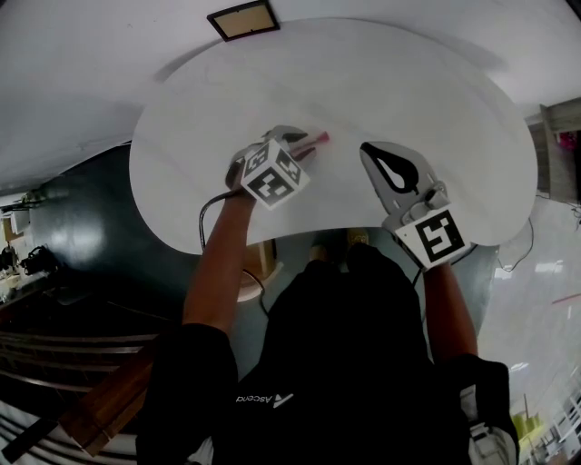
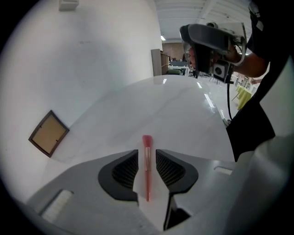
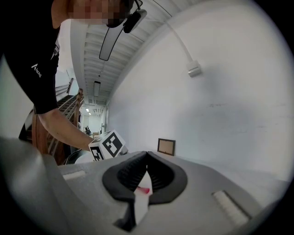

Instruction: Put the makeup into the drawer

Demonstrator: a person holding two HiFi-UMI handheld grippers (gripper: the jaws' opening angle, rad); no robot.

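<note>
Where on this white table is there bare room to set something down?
Most of the white table is bare: the far half toward the picture frame, the stretch left of the left gripper, and the stretch right of the right gripper. Only the near middle is crowded, where the left gripper's open jaws straddle the pink makeup brush.

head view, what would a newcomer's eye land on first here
The pink makeup brush stands out first: it lies on the white table between the open jaws of the left gripper, with a gap to each pad. To its right, the right gripper hangs over the table with its jaws together and nothing in them. A small brown frame shows beyond the table's far edge.
</note>
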